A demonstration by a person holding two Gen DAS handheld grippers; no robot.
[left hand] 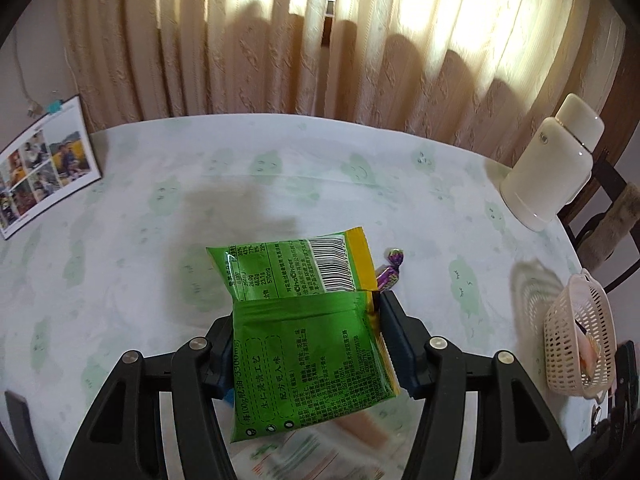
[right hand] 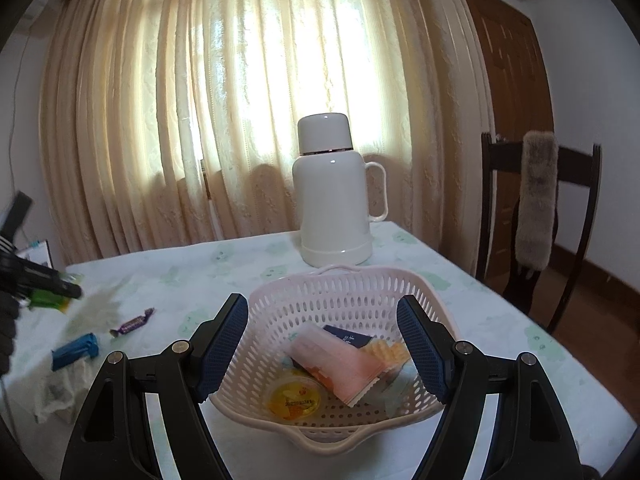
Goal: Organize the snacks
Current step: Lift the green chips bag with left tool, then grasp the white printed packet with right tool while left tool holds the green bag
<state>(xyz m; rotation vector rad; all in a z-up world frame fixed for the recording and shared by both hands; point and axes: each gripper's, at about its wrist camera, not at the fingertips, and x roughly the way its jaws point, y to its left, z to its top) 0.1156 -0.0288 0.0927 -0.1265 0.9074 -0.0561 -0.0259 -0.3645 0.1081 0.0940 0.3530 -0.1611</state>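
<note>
Basket mouth open above; thermos behind; candy on bare cloth left.

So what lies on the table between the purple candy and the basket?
Nothing: in the right wrist view the cloth between the candy and the basket is bare, apart from the right tongs' left finger in front.

We saw the left gripper angled steeply downward, jaws clamped on the green snack packet. The right gripper pointed slightly downward, jaws standing wide apart with nothing gripped.
</note>
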